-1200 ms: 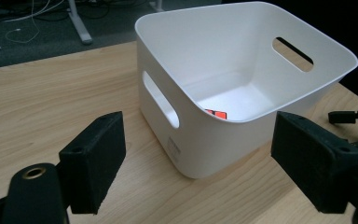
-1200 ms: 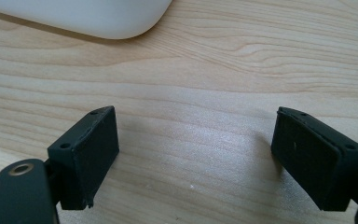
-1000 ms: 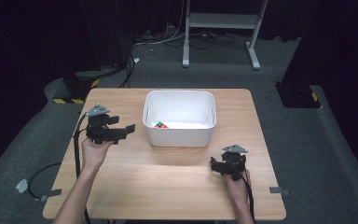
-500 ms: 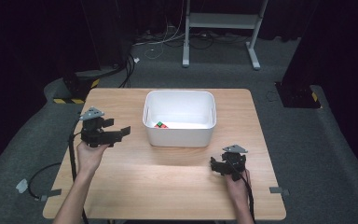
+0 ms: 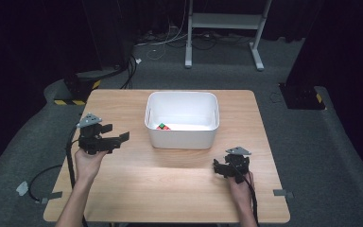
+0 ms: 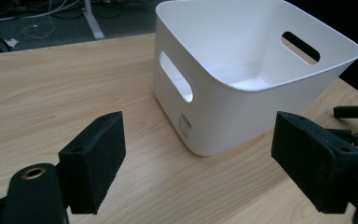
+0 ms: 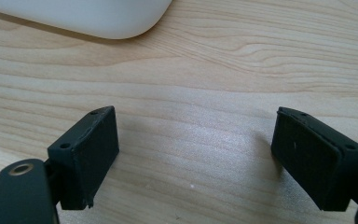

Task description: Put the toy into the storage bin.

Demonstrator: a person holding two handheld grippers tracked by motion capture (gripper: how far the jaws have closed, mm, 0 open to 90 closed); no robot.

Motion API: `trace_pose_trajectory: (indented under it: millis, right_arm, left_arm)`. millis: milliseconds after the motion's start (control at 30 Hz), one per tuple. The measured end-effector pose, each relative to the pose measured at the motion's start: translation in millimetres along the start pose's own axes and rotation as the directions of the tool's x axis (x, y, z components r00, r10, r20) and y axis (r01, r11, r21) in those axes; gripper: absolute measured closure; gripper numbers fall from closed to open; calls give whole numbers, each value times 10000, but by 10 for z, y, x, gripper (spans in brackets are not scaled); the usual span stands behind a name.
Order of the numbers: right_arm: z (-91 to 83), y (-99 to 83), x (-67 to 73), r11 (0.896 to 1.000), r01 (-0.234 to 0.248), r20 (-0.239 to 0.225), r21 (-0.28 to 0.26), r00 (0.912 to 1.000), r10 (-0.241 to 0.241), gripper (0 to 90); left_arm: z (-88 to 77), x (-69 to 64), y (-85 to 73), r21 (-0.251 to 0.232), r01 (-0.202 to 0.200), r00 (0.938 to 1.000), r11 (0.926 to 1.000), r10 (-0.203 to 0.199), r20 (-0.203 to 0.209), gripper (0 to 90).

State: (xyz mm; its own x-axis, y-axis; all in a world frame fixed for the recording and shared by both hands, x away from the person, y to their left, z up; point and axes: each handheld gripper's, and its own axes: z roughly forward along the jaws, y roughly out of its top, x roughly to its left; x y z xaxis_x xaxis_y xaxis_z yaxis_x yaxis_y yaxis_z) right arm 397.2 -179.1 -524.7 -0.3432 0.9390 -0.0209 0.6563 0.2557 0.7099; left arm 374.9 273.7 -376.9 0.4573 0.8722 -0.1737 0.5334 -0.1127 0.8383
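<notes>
High view: a light wooden table [image 5: 170,189] carries a white plastic bin [image 5: 181,139] at its middle, toward the far edge, with a person's forearms entering from below. Inside the bin, against the near wall at the left, lies a small red-and-green object [image 5: 162,126], too small at this range to identify with confidence; it may be a puzzle cube. The left gripper [image 5: 116,137] hovers just left of the bin, jaws apart and empty, pointed toward its side wall; the left gripper view shows that wall's oval handle slot [image 6: 176,77] and a matching slot [image 6: 300,47] on the far wall. The right gripper [image 5: 217,167] sits low over the table near the bin's front right corner, jaws likewise spread wide with nothing but bare wood between them in the right gripper view. By the look of it, the bin is light, rigid and smooth-sided, likely to slip under a pinch on its rounded corners; the thin rim or the handle slots appear the surest holds. The small object seems light and hard, best taken across opposite flat faces from above.
</notes>
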Motion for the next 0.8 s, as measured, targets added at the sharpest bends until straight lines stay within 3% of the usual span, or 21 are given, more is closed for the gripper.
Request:
trace_pose_trajectory:
  millis: [333,467,800]
  right_arm:
    - [0,0,-1,10000,-3,1,1,10000,3,147]
    - [1,1,0,10000,-9,3,0,10000,9,148]
    - [2,1,2,10000,5,4,-5,10000,-5,147]
  left_arm:
    - [-38,-19,-132,4,119,9997,9999,-119,-225,179]
    - [-61,-61,-206,-246,340,9992,9991,-345,-215,179]
    - [-83,-156,-286,-315,143,9979,9994,-163,-631,178]
